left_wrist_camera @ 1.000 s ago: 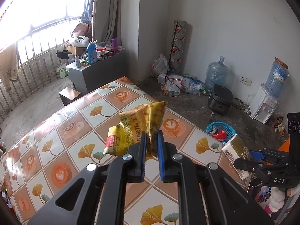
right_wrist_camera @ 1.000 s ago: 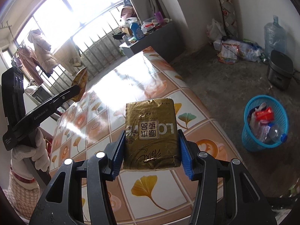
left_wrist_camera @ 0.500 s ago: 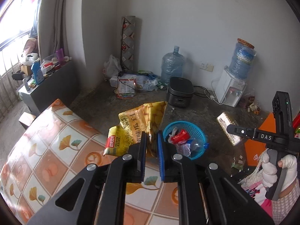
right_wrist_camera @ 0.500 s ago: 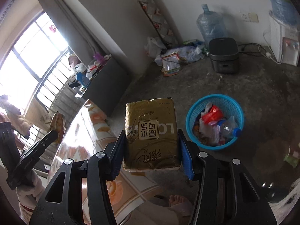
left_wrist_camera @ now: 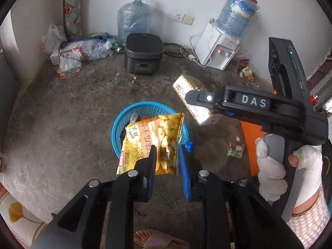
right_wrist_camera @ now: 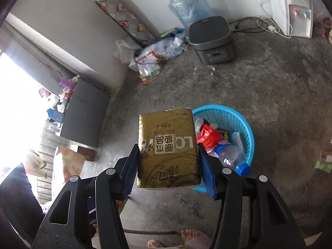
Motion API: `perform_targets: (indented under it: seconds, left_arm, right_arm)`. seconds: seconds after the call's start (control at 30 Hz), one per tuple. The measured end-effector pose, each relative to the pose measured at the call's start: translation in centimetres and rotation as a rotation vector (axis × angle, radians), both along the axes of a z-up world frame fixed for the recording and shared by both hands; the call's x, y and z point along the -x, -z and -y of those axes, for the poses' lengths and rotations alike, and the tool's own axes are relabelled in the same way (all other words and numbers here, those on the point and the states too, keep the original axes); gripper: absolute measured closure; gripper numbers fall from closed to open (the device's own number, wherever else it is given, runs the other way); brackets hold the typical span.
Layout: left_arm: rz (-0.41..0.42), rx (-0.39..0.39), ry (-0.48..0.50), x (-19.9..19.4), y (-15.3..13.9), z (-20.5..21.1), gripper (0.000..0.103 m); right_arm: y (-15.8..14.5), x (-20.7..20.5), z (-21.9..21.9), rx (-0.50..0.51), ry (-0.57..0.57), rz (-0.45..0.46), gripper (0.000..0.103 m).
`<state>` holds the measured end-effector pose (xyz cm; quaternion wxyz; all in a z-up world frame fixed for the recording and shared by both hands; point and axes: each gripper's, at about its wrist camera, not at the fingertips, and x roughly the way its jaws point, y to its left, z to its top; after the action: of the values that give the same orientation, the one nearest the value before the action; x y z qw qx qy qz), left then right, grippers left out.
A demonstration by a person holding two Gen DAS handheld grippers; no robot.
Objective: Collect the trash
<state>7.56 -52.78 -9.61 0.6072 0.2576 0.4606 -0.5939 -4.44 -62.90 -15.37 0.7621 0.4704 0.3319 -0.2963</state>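
Observation:
My left gripper (left_wrist_camera: 166, 157) has its jaws spread a little, and a yellow snack bag (left_wrist_camera: 151, 143) hangs between them, right above the blue trash basket (left_wrist_camera: 118, 128) on the floor. Whether the pads still press the bag I cannot tell. My right gripper (right_wrist_camera: 168, 161) is shut on a gold tissue pack (right_wrist_camera: 168, 149) and holds it just left of the basket (right_wrist_camera: 247, 128), which contains a plastic bottle (right_wrist_camera: 232, 157) and red wrappers. In the left wrist view the right gripper (left_wrist_camera: 199, 99) with the tissue pack (left_wrist_camera: 193, 91) hovers up and to the right of the basket.
A black rice cooker (left_wrist_camera: 143, 54), a water jug (left_wrist_camera: 132, 18) and a white water dispenser (left_wrist_camera: 217, 47) stand along the far wall. Bags and wrappers (left_wrist_camera: 78, 49) lie at the left. A green wrapper (left_wrist_camera: 234, 151) lies on the floor. My sandalled foot (left_wrist_camera: 159, 238) is below.
Both grippers swung from the tiled table over the floor to the blue basket. The left jaws have spread wider around the snack bag. The right grip is unchanged.

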Motion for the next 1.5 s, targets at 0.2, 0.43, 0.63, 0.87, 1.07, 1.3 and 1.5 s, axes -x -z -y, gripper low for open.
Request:
perform_targets:
  seconds: [0.2,0.43,0.63,0.87,1.07,1.3,1.5]
  left_arm:
    - [-0.134,-0.029,-0.061,-1.3,2.7,1.6,0.06]
    - [-0.115,0.013,-0.101,-2.3,0.9,0.0,0.052]
    - [-0.057,0.131,-0.187,-3.0,-4.4,-5.0,0.036]
    - [0.156,0.275,-0.529,-2.6,-12.9,-15.9,0.005]
    - [0.43,0.331,-0.746,0.1,-17.8,-25.8,0.005]
    - [0.771,0.257,-0.881,3.3,-18.8,-35.0,0.005]
    - [0.674,0.304,-1.032,4.1,-18.9,-41.5,0.005]
  right_arm:
    - [5.2,0.6,1.0,-0.098,0.036,-0.063,0.042]
    - [3.6,2.3,-0.7,-0.065,0.053,-0.028,0.042]
    - [-1.9,2.2,-4.5,0.091,-0.001,-0.006,0.042]
    - [-9.9,1.2,-12.5,0.378,-0.165,0.039,0.039]
    - [-15.9,1.8,-20.7,0.642,-0.325,0.126,0.023]
    - [-18.9,3.1,-27.4,0.846,-0.421,0.197,0.01]
    - [-19.3,3.9,-31.9,0.884,-0.495,0.243,0.008]
